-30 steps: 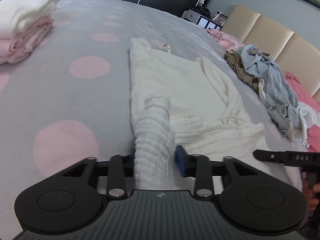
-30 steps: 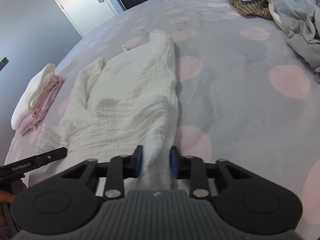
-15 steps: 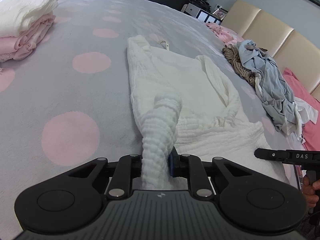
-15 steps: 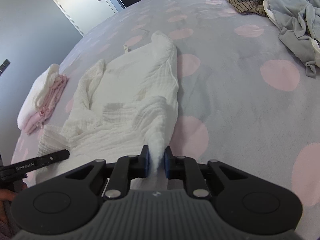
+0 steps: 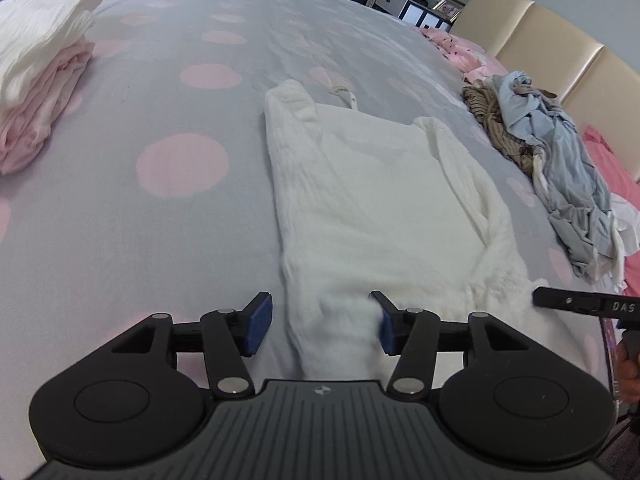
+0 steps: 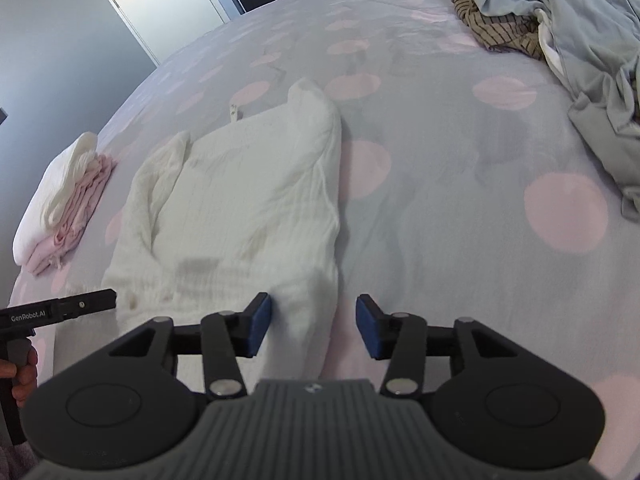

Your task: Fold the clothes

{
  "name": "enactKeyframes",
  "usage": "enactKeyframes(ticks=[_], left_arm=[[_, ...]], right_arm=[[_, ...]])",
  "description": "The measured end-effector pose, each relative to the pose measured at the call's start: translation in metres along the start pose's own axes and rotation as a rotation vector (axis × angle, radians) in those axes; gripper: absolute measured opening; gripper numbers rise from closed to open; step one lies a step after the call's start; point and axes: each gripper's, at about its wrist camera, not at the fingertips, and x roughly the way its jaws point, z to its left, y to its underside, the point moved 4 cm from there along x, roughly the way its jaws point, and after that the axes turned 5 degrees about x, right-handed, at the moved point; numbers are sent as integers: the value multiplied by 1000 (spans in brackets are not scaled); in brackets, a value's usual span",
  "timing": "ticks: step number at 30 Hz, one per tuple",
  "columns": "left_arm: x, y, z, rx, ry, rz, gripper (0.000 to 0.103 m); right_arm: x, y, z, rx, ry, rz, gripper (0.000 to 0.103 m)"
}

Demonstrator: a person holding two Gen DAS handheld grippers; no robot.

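The white crinkled cotton garment [image 5: 372, 200] is spread on the grey pink-dotted bedspread [image 5: 120, 220]. The jaws of the left gripper [image 5: 320, 322] and right gripper [image 6: 314, 326] have just been opened, with the garment's near corners lying loose between them, unpinched.

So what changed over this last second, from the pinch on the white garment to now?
Both grippers let go: the left gripper and right gripper have just been opening, and the white garment hem each was pinching and lifting has dropped slack between the spread pads, the cloth settling flatter on the bed. The folded stack and unfolded pile stayed put.
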Motion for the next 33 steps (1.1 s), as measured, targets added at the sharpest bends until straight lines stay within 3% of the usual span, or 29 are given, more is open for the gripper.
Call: enactKeyframes(ticks=[4,11,17,25,31,33], left_arm=[[16,-30,12,-5,12,-8,52],[50,-89,34,-12,-54,-46,54],[89,-121,41,75,-137,-34,41],[109,-144,53,133,-130,-73,30],[109,-146,55,161,-98,-83,33],[103,-149,56,165,-77,-69,42]], right_arm=[[14,-28,1,-23,-5,-12,48],[51,-91,8,-96,30,-44,47],[95,-125,14,-148,49,-11,33],[139,-157,10,-161,80,-22,24],[144,-167,8,-168,54,-4,24],[135,-170,8,-178,41,6,35]])
